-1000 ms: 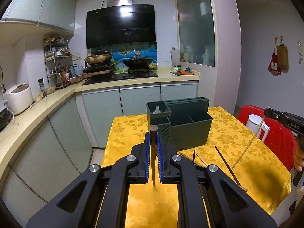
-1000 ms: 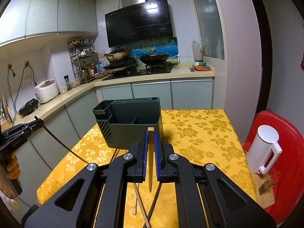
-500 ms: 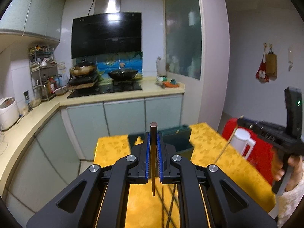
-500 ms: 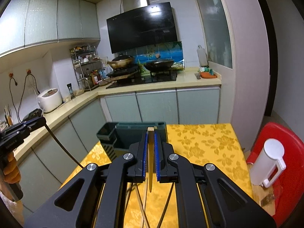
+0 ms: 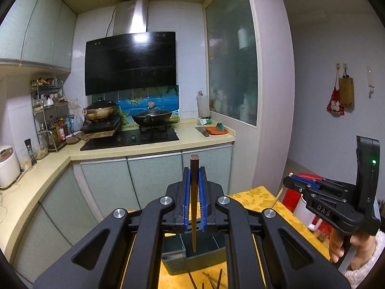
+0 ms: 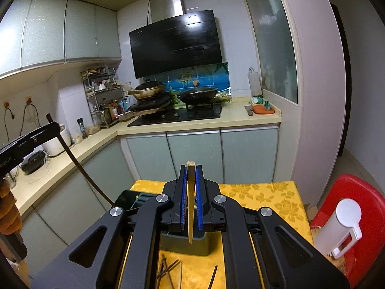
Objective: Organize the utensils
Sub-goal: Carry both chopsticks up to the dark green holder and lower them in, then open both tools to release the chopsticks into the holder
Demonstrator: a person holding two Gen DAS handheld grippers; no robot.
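My left gripper is shut on a dark brown chopstick that hangs down over the dark green utensil holder. My right gripper is shut on a light bamboo chopstick whose tip points down at the holder. The left gripper and its dark chopstick show at the left of the right wrist view. The right gripper shows at the right of the left wrist view. Several loose chopsticks lie on the yellow tablecloth in front of the holder.
The table with the yellow floral cloth stands by the kitchen counter. A white kettle sits on a red chair at the right. Pans stand on the stove.
Both grippers have risen with their chopsticks. The holder and table have dropped low in both views, and the holder now sits right under the hanging tips.
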